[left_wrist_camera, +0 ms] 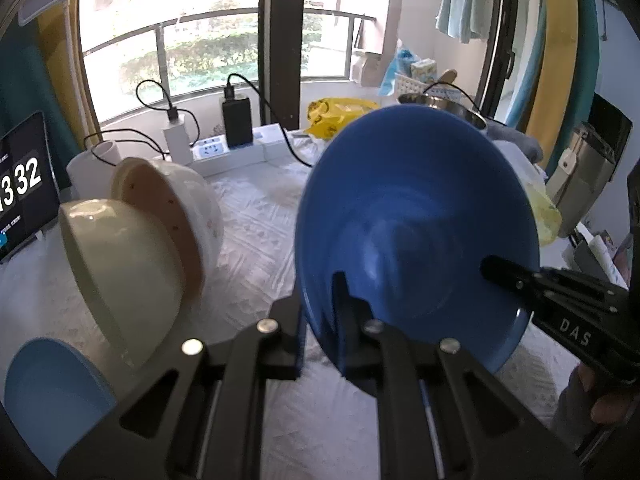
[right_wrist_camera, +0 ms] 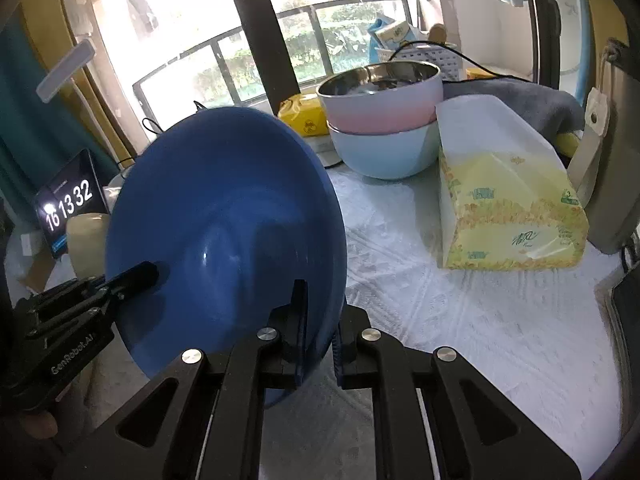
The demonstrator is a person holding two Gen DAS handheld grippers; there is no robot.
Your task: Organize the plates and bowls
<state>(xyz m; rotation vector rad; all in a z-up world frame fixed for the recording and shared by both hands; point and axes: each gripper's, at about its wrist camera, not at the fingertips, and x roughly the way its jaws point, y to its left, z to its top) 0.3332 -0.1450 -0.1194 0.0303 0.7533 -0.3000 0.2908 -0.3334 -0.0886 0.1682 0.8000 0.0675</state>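
A dark blue bowl [left_wrist_camera: 416, 216] is held tilted on edge above the white cloth, hollow side toward both cameras; it also shows in the right wrist view [right_wrist_camera: 224, 216]. My left gripper [left_wrist_camera: 320, 320] is shut on its lower left rim. My right gripper [right_wrist_camera: 320, 320] is shut on its lower right rim, and its finger [left_wrist_camera: 504, 272] reaches into the bowl in the left wrist view. A cream bowl [left_wrist_camera: 120, 268] and a white speckled bowl [left_wrist_camera: 172, 208] lie on their sides at the left. A light blue dish [left_wrist_camera: 52, 396] sits at the lower left.
A pink bowl with a steel inside [right_wrist_camera: 380, 96] is stacked on a pale blue bowl [right_wrist_camera: 384, 148] at the back. A tissue pack [right_wrist_camera: 504, 200] lies right of them. A tablet clock [left_wrist_camera: 24, 184], a power strip with chargers [left_wrist_camera: 216, 148] and a yellow bag [left_wrist_camera: 340, 112] line the window side.
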